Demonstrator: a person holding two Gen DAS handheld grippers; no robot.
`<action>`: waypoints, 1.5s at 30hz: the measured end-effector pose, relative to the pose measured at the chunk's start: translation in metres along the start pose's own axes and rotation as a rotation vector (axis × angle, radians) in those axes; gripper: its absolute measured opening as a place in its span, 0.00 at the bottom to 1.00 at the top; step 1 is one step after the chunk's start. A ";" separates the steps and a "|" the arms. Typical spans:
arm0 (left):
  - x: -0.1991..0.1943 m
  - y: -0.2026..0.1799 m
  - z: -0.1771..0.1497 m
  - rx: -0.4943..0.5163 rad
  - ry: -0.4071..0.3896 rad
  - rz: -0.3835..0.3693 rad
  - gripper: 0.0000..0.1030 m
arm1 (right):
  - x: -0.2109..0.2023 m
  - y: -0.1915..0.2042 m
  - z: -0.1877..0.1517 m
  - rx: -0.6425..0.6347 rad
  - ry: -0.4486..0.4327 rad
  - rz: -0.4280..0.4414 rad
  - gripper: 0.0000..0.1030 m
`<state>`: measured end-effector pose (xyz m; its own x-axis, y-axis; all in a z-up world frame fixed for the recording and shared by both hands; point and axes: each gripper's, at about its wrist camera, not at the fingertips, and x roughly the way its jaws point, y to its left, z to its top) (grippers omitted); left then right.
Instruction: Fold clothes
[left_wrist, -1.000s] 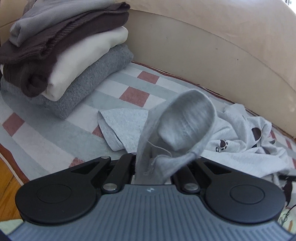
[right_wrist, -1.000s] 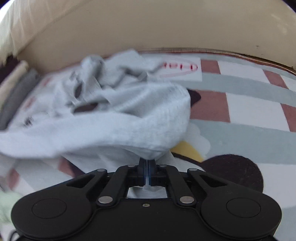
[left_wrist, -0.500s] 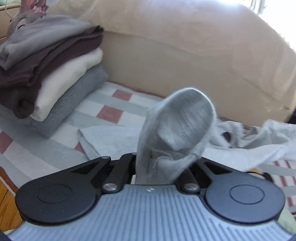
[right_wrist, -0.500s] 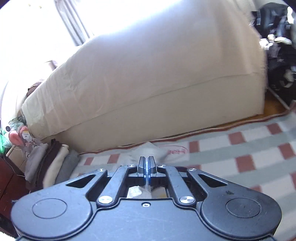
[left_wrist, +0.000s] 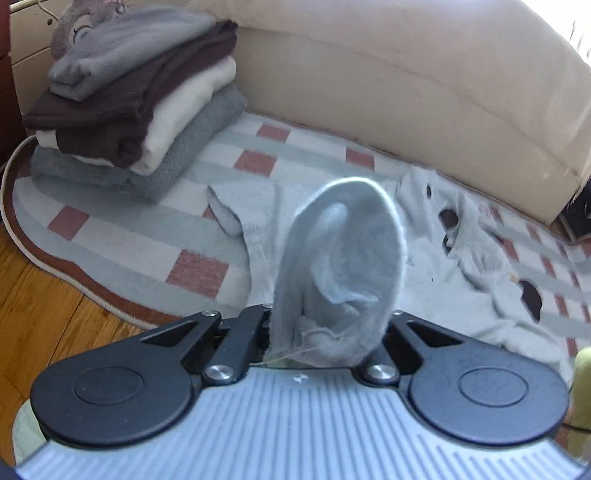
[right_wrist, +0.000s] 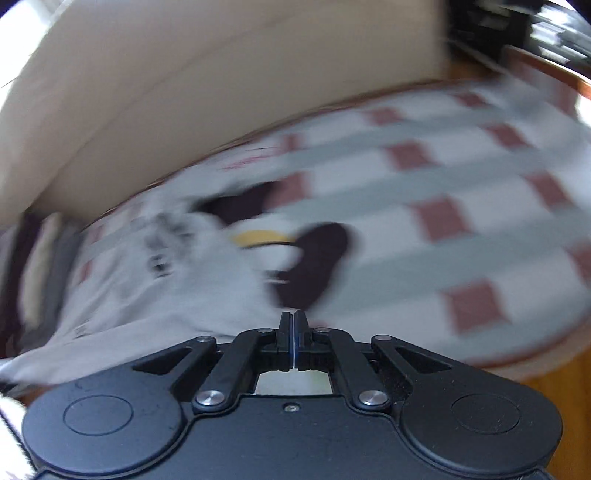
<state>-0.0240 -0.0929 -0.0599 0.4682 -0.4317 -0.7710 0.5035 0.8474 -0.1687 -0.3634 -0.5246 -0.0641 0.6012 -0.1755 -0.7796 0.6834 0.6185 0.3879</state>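
While both views are filled mostly by a checked rug (left_wrist: 236, 173) of grey, white and red squares, a cream sofa (left_wrist: 424, 85) is seen along its far edge, across the top of each frame. At the upper left of the left view a stack (left_wrist: 136, 99) of folded clothes is set on the rug: grey at the bottom, then cream, dark brown and light grey on top. A pale grey garment (left_wrist: 454, 280) with dark paw-like prints is spread crumpled over the rug at centre and right of that view; in the blurred right view it (right_wrist: 155, 280) lies at centre left, beside a dark and yellow figure on the rug. A fold of this garment is clenched in the left gripper (left_wrist: 327, 334), standing up in a rounded loop at centre frame, with a loose thread hanging at its base. The right gripper (right_wrist: 294, 341) is seen at lower centre with its jaws nearly together, having just parted slightly; whether cloth is between them cannot be told. Red lettering on a white patch of the rug is blurred past reading. Wooden floor (left_wrist: 40, 291) is seen at lower left.
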 end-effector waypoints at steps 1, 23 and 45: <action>0.009 -0.003 -0.003 0.029 0.052 0.038 0.05 | 0.009 0.011 0.004 -0.035 0.010 0.027 0.08; -0.013 0.005 0.071 0.003 -0.034 0.040 0.21 | 0.208 0.127 0.037 -0.419 0.166 -0.031 0.63; 0.246 -0.101 0.132 0.296 0.060 0.064 0.27 | 0.205 0.029 0.083 -0.537 0.212 -0.495 0.20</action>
<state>0.1360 -0.3254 -0.1513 0.4665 -0.3544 -0.8104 0.6683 0.7414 0.0605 -0.1859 -0.6062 -0.1718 0.1473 -0.4123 -0.8990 0.5245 0.8032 -0.2824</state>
